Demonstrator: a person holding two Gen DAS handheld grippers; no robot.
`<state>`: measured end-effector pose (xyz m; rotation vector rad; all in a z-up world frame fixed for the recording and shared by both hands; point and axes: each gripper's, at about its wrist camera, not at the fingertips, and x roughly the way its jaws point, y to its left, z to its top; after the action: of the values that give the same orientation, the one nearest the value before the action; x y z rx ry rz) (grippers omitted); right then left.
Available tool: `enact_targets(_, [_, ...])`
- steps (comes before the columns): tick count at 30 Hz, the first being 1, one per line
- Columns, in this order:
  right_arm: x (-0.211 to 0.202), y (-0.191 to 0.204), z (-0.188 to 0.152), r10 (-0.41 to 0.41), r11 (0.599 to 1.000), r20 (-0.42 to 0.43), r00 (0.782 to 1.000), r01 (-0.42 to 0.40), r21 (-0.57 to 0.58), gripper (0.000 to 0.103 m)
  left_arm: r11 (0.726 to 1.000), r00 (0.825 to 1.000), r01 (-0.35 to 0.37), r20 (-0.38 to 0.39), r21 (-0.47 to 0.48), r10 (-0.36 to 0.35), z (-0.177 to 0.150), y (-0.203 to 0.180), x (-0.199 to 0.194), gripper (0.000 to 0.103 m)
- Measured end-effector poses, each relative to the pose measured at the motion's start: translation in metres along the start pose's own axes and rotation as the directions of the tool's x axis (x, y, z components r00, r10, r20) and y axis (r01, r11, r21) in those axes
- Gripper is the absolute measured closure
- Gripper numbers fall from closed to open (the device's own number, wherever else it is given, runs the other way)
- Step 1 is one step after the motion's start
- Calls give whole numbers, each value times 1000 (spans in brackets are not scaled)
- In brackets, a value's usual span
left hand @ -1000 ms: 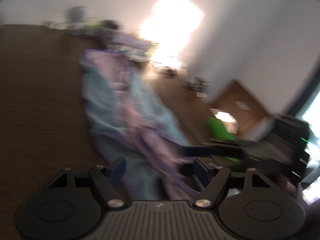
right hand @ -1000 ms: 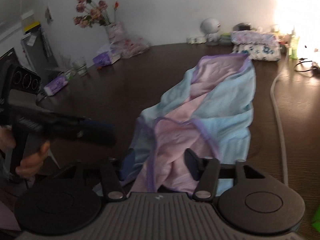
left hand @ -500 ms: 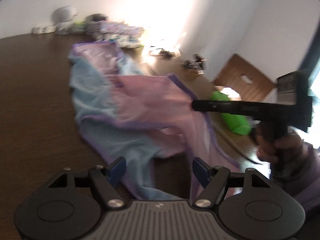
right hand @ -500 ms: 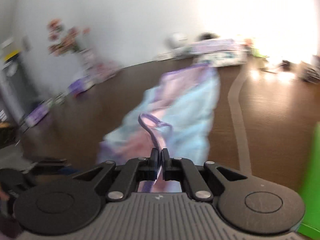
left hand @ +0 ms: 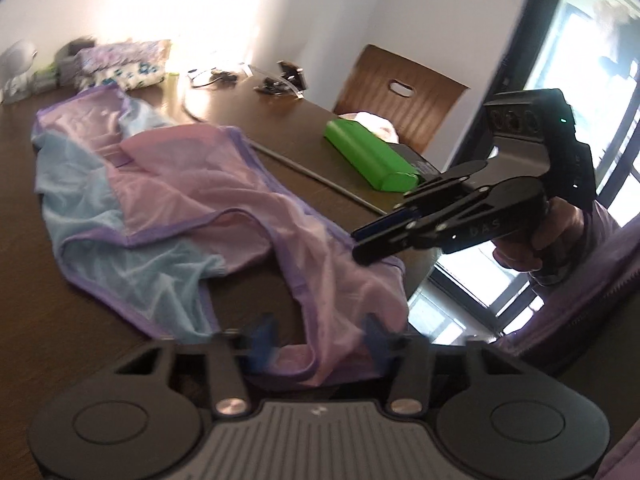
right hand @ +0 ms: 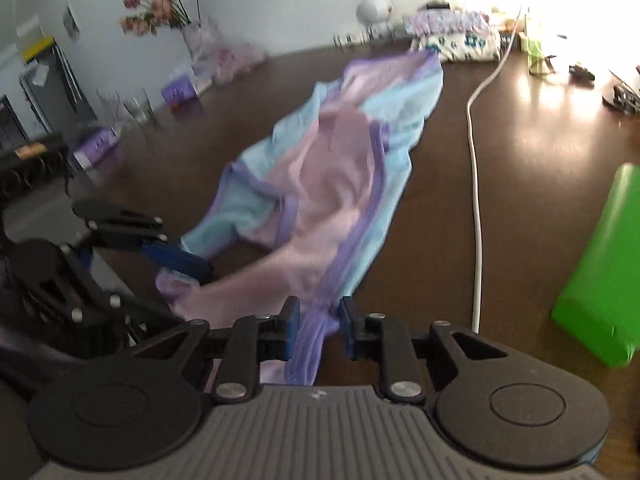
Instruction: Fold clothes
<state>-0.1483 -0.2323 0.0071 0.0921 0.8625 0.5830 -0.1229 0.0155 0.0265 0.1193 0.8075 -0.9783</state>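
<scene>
Looking along the left gripper (left hand: 320,340), I see its blue fingers (left hand: 262,336) blurred, with a pink fold of the garment (left hand: 192,200) bunched between them; the jaws have just been closing, though whether the pads already press the cloth I cannot tell. That garment, pink and pale blue with purple trim, sprawls over the dark wooden table (left hand: 48,312) from the near edge toward the far left. To the right, a hand (left hand: 556,236) carries the right gripper (left hand: 358,246), its tips over the cloth's near right edge. A green box (left hand: 370,156) sits farther right, before a wooden chair (left hand: 404,92).

Seen from the right gripper (right hand: 318,328), the jaws stand slightly apart, having just been opening, and the purple hem runs between them without being pinched. The left gripper (right hand: 196,266) reaches in from the left onto the garment's (right hand: 332,184) near corner. A white cable (right hand: 476,184) lies just right of the cloth, and flowers (right hand: 156,0) stand far left.
</scene>
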Motion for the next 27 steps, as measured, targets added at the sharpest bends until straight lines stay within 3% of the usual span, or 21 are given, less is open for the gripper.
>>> enact_targets(2, [-2, 4, -4, 17, 1000, 1, 1000, -17, -11, 81, 999, 1000, -20, 7, 29, 20, -1, -4, 2, 99])
enact_targets(5, [-6, 10, -2, 29, 999, 4, 1000, -29, -33, 96, 999, 996, 8, 84, -31, -6, 2, 3, -8, 101])
enact_targets(8, [-12, 12, 12, 26, 999, 64, 998, -24, -31, 98, 994, 980, 44, 197, -100, -24, 11, 17, -24, 102])
enact_targets(11, [-14, 12, 39, 17, 1000, 183, 983, -12, -24, 98, 987, 958, 17, 286, -161, 30, 25, 39, -28, 102])
enact_targets(13, [-2, 7, 63, -22, 1000, 260, 965, 16, 25, 98, 963, 941, -94, 294, -254, 170, 38, 56, -24, 103])
enact_targets(14, [7, 1, 76, -45, 998, 287, 957, 28, 62, 98, 952, 937, -87, 301, -293, 179, 42, 63, -28, 103])
enact_targets(16, [30, -16, 99, -97, 989, 307, 947, 57, 138, 98, 929, 929, -73, 315, -363, 196, 48, 74, -34, 93])
enact_targets(17, [48, -26, 111, -137, 980, 266, 954, 91, 176, 96, 936, 922, -80, 331, -342, 200, 47, 67, -37, 76])
enact_targets(18, [61, -35, 119, -176, 970, 214, 961, 132, 206, 95, 943, 916, -88, 347, -320, 203, 46, 60, -39, 51])
enact_targets(20, [64, -42, 122, -201, 961, 194, 960, 156, 227, 93, 957, 910, -120, 357, -265, 213, 42, 41, -38, 30])
enact_targets(22, [45, -38, 115, -192, 970, 257, 947, 143, 195, 78, 964, 923, -201, 296, -172, 245, 38, 18, -23, 30])
enact_targets(23, [34, -32, 108, -200, 974, 281, 939, 160, 160, 66, 960, 928, -249, 252, -126, 274, 37, 8, -12, 30])
enact_targets(25, [14, -14, 92, -212, 977, 315, 925, 202, 62, 66, 931, 912, -364, 194, -25, 362, 35, -13, 9, 32])
enact_targets(27, [7, 7, 76, -191, 975, 281, 941, 215, -56, 66, 889, 888, -446, 183, 110, 423, 26, -29, 23, 38])
